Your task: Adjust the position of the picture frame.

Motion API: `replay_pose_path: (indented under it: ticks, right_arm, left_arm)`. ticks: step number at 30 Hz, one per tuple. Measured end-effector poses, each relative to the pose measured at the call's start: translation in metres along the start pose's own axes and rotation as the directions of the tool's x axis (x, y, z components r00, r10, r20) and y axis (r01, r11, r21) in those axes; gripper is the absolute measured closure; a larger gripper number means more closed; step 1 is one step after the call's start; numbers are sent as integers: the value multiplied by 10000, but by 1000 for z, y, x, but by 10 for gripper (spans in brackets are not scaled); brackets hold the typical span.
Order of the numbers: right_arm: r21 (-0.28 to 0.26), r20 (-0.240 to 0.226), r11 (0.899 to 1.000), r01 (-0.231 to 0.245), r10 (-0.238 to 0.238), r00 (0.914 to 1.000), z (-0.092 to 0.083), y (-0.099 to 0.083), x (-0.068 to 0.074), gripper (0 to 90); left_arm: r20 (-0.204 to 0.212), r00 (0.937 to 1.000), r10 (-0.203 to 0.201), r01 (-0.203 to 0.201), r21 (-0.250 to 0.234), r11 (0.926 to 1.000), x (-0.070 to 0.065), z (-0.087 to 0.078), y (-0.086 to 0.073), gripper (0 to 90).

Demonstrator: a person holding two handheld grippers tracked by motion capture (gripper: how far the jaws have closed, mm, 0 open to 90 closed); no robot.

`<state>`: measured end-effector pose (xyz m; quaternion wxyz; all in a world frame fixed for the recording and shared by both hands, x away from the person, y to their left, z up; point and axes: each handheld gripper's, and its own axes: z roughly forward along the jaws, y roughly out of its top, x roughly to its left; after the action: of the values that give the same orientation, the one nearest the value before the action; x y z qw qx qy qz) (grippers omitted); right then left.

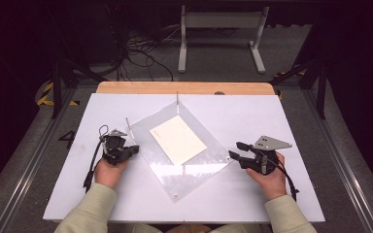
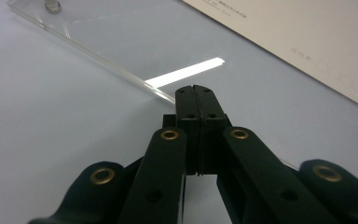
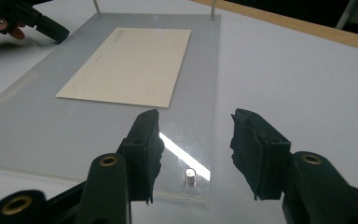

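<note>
Left gripper (image 1: 135,148) jaws pressed together, nothing between, tips at left edge of clear square acrylic sheet (image 1: 201,165). Right gripper (image 1: 237,150) jaws spread wide, empty, at sheet's right corner. Sheet lies flat on white tabletop (image 1: 252,116), rotated diamond-wise. Cream rectangular paper card (image 1: 178,139) on sheet centre.

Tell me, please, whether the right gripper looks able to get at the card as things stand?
Probably not directly. The card seems to lie under the clear sheet, which covers it fully. The right gripper is open at the sheet's near corner with nothing between, so it could reach the sheet, but likely must lift that first.
</note>
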<state>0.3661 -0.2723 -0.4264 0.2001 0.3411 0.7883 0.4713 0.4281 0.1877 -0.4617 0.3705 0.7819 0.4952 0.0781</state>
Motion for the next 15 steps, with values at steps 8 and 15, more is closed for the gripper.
replay_pose_path:
  ticks: [8,15]
  right_arm:
    - [640,-58,9976,-271,275,9996,-1,-9,-6,590]
    - [1699,57,9854,-108,100,9999,12,-14,-7,665]
  left_arm:
    - [-66,9994,329,-331,-235,9992,-11,19,16,893]
    - [-106,9983,574,-579,-585,9966,-16,4,14,790]
